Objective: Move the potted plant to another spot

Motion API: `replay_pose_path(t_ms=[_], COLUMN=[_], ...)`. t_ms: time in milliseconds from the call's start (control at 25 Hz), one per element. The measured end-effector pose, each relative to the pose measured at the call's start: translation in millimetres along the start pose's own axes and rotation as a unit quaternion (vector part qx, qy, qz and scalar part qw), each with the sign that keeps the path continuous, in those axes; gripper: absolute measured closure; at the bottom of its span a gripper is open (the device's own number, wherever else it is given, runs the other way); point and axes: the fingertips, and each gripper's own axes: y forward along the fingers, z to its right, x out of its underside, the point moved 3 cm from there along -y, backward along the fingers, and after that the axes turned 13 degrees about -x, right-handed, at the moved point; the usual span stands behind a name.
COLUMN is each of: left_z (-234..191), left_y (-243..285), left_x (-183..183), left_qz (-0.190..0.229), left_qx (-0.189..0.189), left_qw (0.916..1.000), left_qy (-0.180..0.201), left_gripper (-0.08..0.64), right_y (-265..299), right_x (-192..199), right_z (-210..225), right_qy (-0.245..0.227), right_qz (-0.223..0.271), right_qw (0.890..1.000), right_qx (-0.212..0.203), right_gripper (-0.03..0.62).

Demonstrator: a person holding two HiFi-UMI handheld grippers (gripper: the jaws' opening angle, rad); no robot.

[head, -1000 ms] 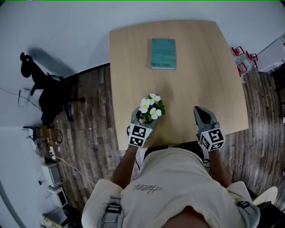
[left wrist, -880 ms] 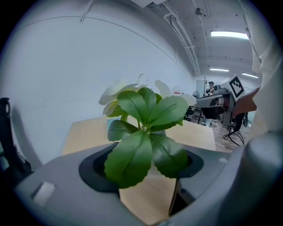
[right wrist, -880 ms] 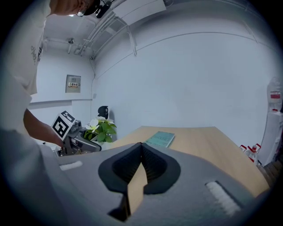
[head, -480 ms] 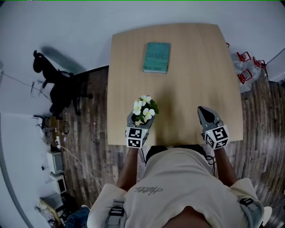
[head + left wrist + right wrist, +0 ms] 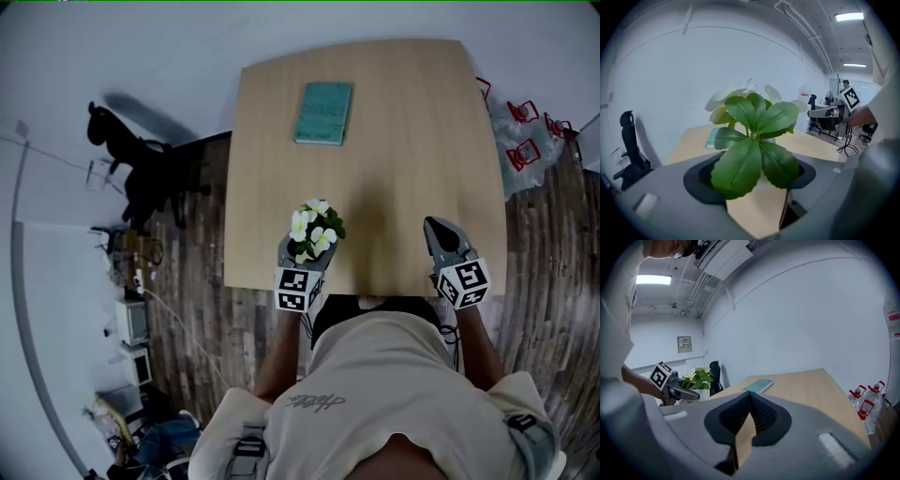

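Potted plant (image 5: 316, 228) — white flowers, green leaves — clamped in left gripper (image 5: 304, 254); right gripper (image 5: 437, 229) closed, empty.

**Lighting and picture quality.** The room is lit evenly by diffuse white light. Ceiling lamps (image 5: 849, 17) glare as bright strips near the top of both gripper views. In the head view a soft, dim shadow lies on the table (image 5: 422, 141) toward its near edge. The chair (image 5: 141, 183) casts a faint grey shadow on the pale wall (image 5: 112, 56). All views are fisheye, so straight edges bow outward, and the gripper views fall to black at the corners. In the left gripper view the plant (image 5: 750, 154) sits close to the lens with slightly soft leaves. The nearest foreground of each gripper view is blurred.
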Motion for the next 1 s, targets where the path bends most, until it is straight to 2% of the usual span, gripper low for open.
replay_pose_path(t_ms=[160, 400, 640, 1000], left_z=[19.2, 36.7, 24.7, 38.9], left_y=[-4.7, 1.9, 10.0, 37.8], left_x=[1.2, -4.1, 0.9, 12.3], left_qz=[-0.009, 0.006, 0.022, 0.032], left_qx=[0.0, 0.017, 0.046, 0.105], left_qw=[1.0, 0.9996, 0.9987, 0.9939], left_qy=[0.003, 0.021, 0.005, 0.007], left_gripper=[0.201, 0.201, 0.201, 0.201], right_y=[-17.6, -37.6, -28.7, -29.4], right_x=[4.8, 17.2, 14.5, -3.9], right_z=[2.6, 16.2, 2.5, -6.6], right_qy=[0.008, 0.034, 0.013, -0.014], right_qz=[-0.006, 0.002, -0.007, -0.013], right_qw=[1.0, 0.999, 0.999, 0.996], right_qx=[-0.012, 0.015, 0.042, 0.086], right_gripper=[0.589, 0.589, 0.589, 0.589])
